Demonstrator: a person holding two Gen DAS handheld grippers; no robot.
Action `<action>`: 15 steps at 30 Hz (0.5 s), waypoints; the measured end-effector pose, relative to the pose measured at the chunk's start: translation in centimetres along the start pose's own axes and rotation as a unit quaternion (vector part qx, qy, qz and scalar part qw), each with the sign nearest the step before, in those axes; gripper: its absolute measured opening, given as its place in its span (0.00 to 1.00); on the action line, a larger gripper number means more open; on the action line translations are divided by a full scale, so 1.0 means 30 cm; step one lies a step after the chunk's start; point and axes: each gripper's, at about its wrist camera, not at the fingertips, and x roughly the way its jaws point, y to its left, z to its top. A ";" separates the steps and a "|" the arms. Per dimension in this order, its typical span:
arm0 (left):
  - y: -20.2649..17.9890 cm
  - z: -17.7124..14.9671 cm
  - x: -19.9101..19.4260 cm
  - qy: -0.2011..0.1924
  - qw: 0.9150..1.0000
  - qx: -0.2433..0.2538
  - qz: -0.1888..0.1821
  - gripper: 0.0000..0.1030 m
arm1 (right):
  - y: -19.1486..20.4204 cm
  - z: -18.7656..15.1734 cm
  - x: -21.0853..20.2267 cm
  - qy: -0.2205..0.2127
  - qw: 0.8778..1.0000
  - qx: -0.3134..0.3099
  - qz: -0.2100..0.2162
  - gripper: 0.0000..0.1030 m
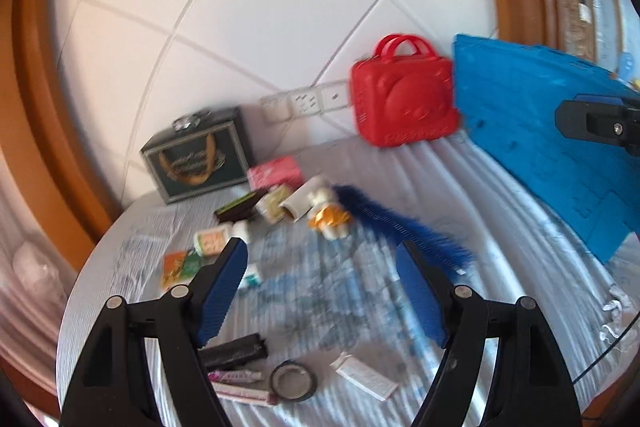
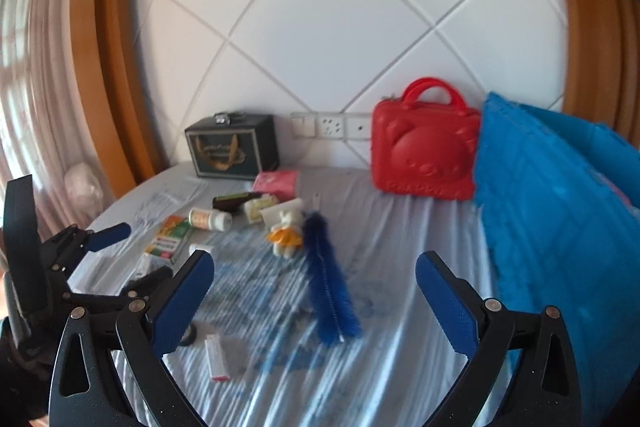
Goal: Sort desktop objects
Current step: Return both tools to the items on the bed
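- Both your tools, left tool [image 1: 320, 267] and right tool [image 2: 316, 279], stand apart, clamping nothing.
- Blue brush [image 2: 330, 279] lies between right tool's fingers, beyond them, on the counter [image 2: 400, 347].

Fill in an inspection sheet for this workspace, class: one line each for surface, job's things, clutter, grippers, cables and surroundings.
Surface: table under a wrinkled pale cloth.
Job's things: blue bristle brush, small rabbit doll, white pill bottle, tape ring, all lying loose.
Clutter: red bear case and dark box against the wall; blue board leaning at right.
Grippers: left gripper and right gripper both open, holding nothing.
Cables: nothing seen.
Surroundings: white panelled wall, wall sockets, wooden frame, curtain at left.
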 end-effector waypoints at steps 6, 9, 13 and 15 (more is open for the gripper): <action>0.162 -0.003 0.114 0.032 0.999 0.031 0.026 0.74 | 0.065 0.044 0.256 0.040 0.999 0.005 0.035 0.99; 0.248 0.000 0.184 0.039 0.998 0.041 0.036 0.74 | 0.092 0.056 0.432 0.064 0.996 0.018 0.052 0.99; 0.351 0.003 0.295 0.044 0.998 0.040 0.022 0.74 | 0.144 0.043 0.716 0.112 0.991 0.024 0.062 0.96; 0.397 -0.007 0.371 0.052 0.998 0.046 0.003 0.74 | 0.175 0.032 0.885 0.146 0.987 0.022 0.057 0.92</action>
